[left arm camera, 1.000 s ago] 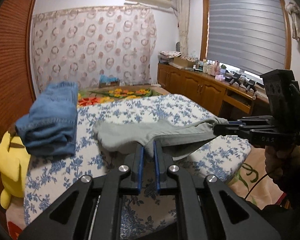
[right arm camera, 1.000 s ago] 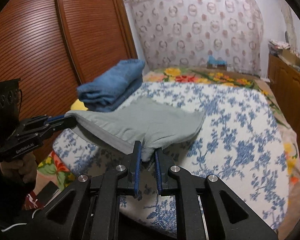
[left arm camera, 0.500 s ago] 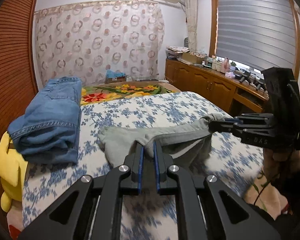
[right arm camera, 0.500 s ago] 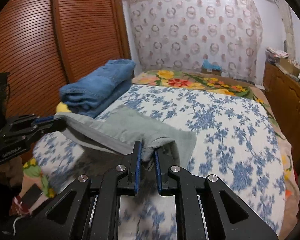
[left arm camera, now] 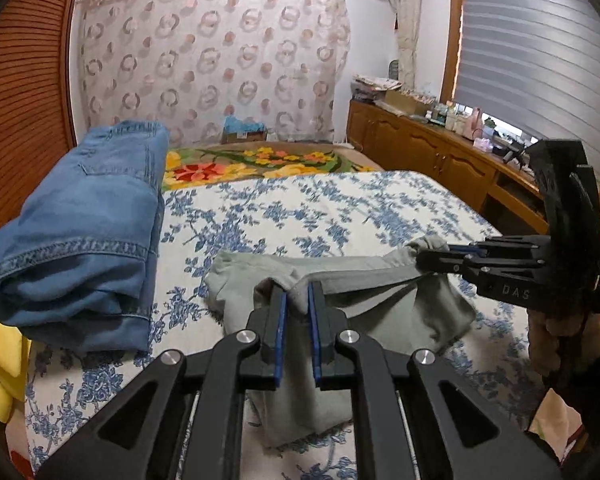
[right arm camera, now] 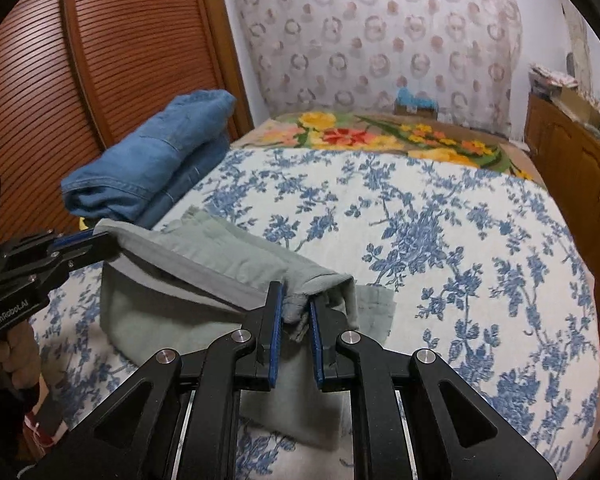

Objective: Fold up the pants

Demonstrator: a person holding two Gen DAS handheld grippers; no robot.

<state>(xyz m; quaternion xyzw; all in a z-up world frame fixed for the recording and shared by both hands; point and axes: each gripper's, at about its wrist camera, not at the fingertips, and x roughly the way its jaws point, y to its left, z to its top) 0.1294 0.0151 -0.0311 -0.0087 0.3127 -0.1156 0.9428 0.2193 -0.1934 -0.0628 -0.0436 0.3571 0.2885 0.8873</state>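
Grey-green pants [left arm camera: 384, 312] lie doubled over on the blue-flowered bed sheet [left arm camera: 300, 208]. My left gripper [left arm camera: 297, 300] is shut on one corner of their raised upper edge. The right gripper [left arm camera: 430, 258] grips the other corner, held by a hand at the right. In the right wrist view, the right gripper [right arm camera: 296, 306] is shut on a bunched fold of the pants [right arm camera: 168, 308], and the left gripper [right arm camera: 100, 240] holds the far corner. The edge stretches taut between them, just above the lower layer. Cloth under the fingers is hidden.
Folded blue jeans [left arm camera: 84, 232] sit on the bed's left side, also visible as jeans [right arm camera: 152, 160]. A yellow plush toy [left arm camera: 0, 352] hangs beside them. A flowered blanket [left arm camera: 260, 164] covers the far end. Wooden cabinets [left arm camera: 440, 160] run along the right, a slatted door [right arm camera: 100, 60] on the left.
Both grippers carried the pants' held edge forward across the bed and lower. The cloth now doubles over itself, with its lower layer lying under the fingers.
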